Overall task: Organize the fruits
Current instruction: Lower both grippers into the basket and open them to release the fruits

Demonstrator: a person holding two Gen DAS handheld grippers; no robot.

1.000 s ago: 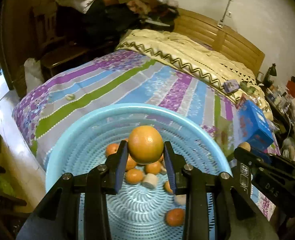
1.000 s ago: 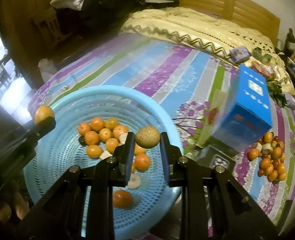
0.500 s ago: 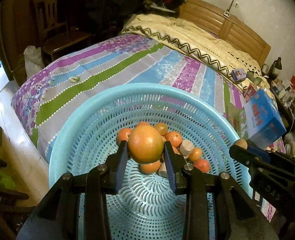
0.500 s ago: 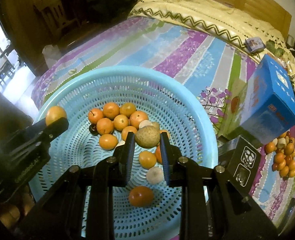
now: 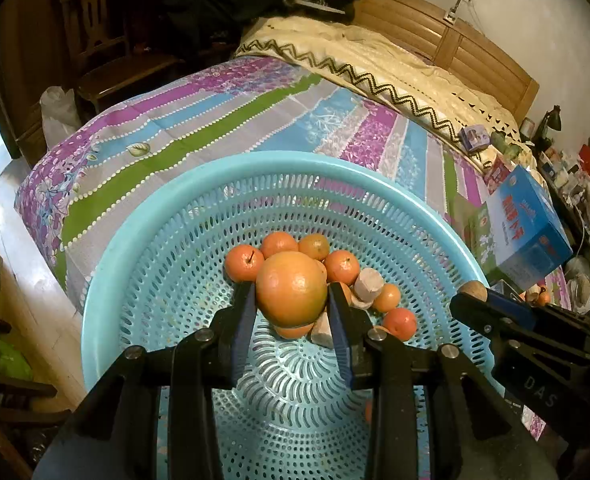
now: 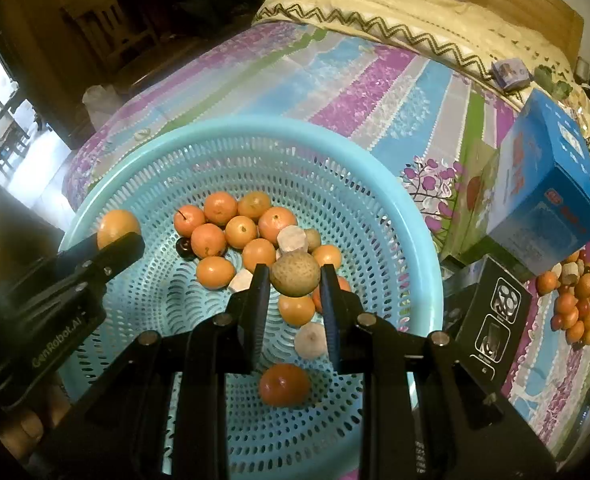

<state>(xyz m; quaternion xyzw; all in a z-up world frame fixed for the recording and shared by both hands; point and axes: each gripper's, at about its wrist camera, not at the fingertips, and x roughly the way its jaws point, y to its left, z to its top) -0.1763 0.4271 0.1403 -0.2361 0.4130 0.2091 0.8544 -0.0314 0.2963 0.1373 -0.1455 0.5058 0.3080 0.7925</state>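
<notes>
My left gripper (image 5: 291, 300) is shut on a large orange (image 5: 291, 288) and holds it above the light blue perforated basket (image 5: 167, 216). My right gripper (image 6: 293, 280) is shut on a brownish-green round fruit (image 6: 295, 273) above the same basket (image 6: 375, 184). Several small oranges (image 6: 235, 232) and pale cut pieces (image 6: 292, 239) lie in the basket. The left gripper with its orange shows at the left of the right wrist view (image 6: 117, 232); the right gripper shows at the right of the left wrist view (image 5: 475, 296).
The basket sits at the foot of a bed with a striped sheet (image 5: 199, 128). A blue box (image 6: 547, 184) and a black box (image 6: 491, 316) stand to the right. A pile of small fruits (image 6: 575, 300) lies on the sheet beyond them.
Both grippers have moved forward and lower over the basket, still holding their fruits. The basket's pile of oranges now sits closer under the fingertips.
</notes>
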